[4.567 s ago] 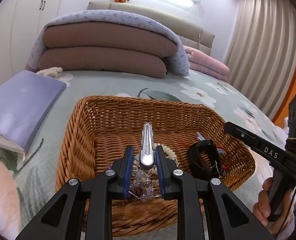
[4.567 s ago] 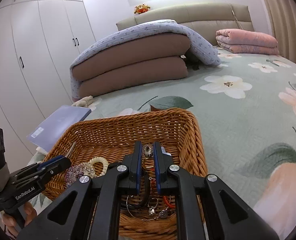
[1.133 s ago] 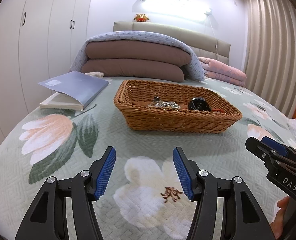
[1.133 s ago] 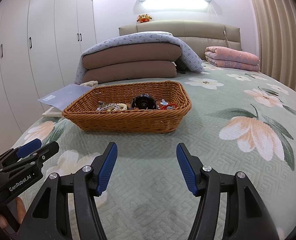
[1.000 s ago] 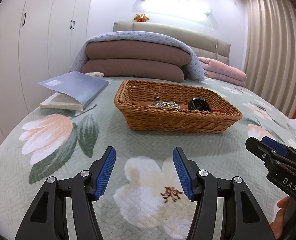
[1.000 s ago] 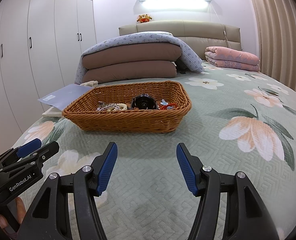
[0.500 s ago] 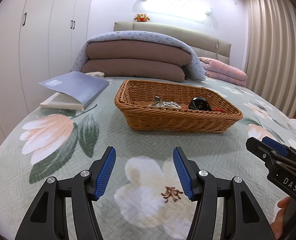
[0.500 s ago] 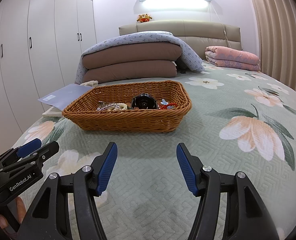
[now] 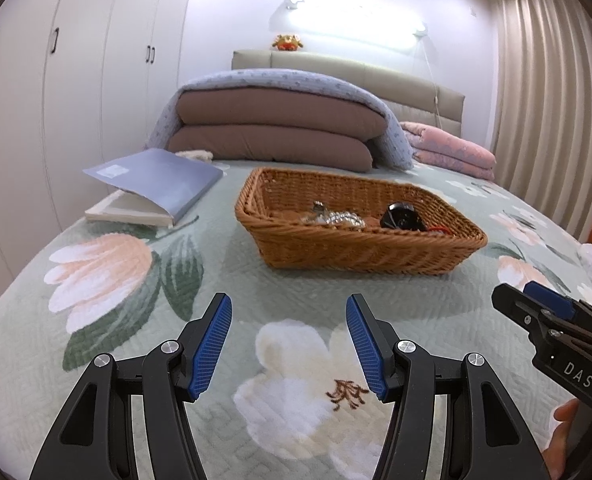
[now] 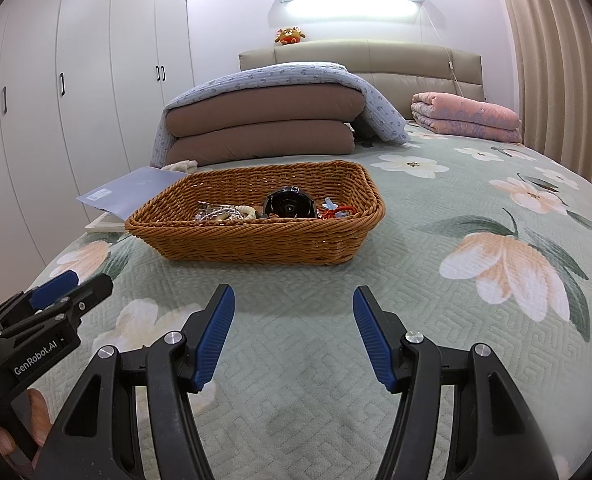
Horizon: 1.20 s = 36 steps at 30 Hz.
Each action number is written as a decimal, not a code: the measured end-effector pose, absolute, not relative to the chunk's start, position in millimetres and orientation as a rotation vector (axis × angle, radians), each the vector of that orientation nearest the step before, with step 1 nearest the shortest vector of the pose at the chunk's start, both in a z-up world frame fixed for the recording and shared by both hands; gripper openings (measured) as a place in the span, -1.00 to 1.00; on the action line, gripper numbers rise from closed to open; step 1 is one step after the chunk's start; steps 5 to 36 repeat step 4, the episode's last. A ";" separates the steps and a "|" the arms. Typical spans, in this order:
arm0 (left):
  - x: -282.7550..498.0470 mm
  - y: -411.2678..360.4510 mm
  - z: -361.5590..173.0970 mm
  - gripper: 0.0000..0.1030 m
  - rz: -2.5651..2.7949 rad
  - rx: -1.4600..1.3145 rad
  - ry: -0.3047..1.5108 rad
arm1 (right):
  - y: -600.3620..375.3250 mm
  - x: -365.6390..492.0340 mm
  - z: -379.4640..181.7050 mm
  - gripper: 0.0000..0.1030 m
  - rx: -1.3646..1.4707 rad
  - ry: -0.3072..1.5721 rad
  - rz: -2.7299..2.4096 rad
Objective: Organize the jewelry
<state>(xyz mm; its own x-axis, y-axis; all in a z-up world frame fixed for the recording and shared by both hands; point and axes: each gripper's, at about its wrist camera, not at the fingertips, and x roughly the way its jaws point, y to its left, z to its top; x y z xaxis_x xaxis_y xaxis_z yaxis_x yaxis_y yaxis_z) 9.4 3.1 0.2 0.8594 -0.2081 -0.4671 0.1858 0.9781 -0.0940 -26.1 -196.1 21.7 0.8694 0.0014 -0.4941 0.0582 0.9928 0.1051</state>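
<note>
From the left wrist view I have a blue folder (image 9: 164, 178) lying on a book at about ten o'clock on the bed (image 9: 108, 320), near the white wardrobe (image 9: 76, 92). My left gripper (image 9: 288, 342) hangs over the floral bedspread at six o'clock, its blue-padded fingers (image 9: 212, 344) spread apart with nothing between them, only a white printed flower showing in the gap.

At twelve o'clock, well apart from both grippers, sits the wicker basket (image 9: 359, 252). The jewelry (image 9: 335, 218) lies inside it: a silvery, beaded tangle toward the left half, a black round piece (image 9: 399, 216) just right of it, and a red cord (image 9: 439, 230) at the right end. I cannot make out the single pieces in the tangle.

Behind the basket, folded brown quilts (image 9: 276, 128) are stacked under a pale blue cover against the headboard, and a folded pink blanket (image 9: 451, 152) lies at about two o'clock by the curtain (image 9: 547, 120).

From the right wrist view my right gripper (image 10: 294, 334) also sits at six o'clock above the bedspread, fingers (image 10: 373, 340) released and empty. The basket is at eleven o'clock here, and the other gripper shows at eight o'clock, with fingertips of the hand under it.
</note>
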 end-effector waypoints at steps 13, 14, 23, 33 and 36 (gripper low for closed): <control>8.5 1.0 0.9 0.19 -0.210 -0.034 0.495 | -196.0 -26.1 21.8 0.26 0.118 0.516 -0.030; 8.5 1.0 0.9 0.19 -0.210 -0.034 0.495 | -196.0 -26.1 21.8 0.26 0.118 0.516 -0.030; 8.5 1.0 0.9 0.19 -0.210 -0.034 0.495 | -196.0 -26.1 21.8 0.26 0.118 0.516 -0.030; 8.5 1.0 0.9 0.19 -0.210 -0.034 0.495 | -196.0 -26.1 21.8 0.26 0.118 0.516 -0.030; 8.5 1.0 0.9 0.19 -0.210 -0.034 0.495 | -196.0 -26.1 21.8 0.26 0.118 0.516 -0.030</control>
